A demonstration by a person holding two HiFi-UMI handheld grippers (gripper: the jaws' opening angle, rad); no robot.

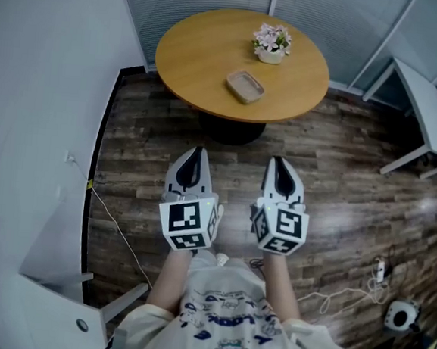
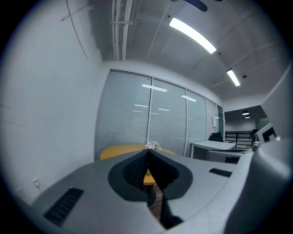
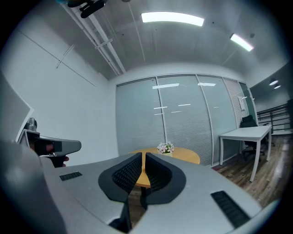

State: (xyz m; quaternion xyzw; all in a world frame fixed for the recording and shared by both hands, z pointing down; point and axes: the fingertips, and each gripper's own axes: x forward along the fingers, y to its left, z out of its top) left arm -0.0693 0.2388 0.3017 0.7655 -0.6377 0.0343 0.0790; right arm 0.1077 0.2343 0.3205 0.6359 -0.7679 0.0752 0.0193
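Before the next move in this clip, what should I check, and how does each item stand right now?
1. Left gripper empty, jaws together: ok.
2. Right gripper empty, jaws all but together: ok.
3. Tray and flower pot apart on the round table, pot upright: ok.
4. Grippers within reach of the tray: not ok; both hang over the floor, short of the table.
5. Way to the table free of the cable: ok; it lies off to the right.
6. Tray empty: cannot tell.
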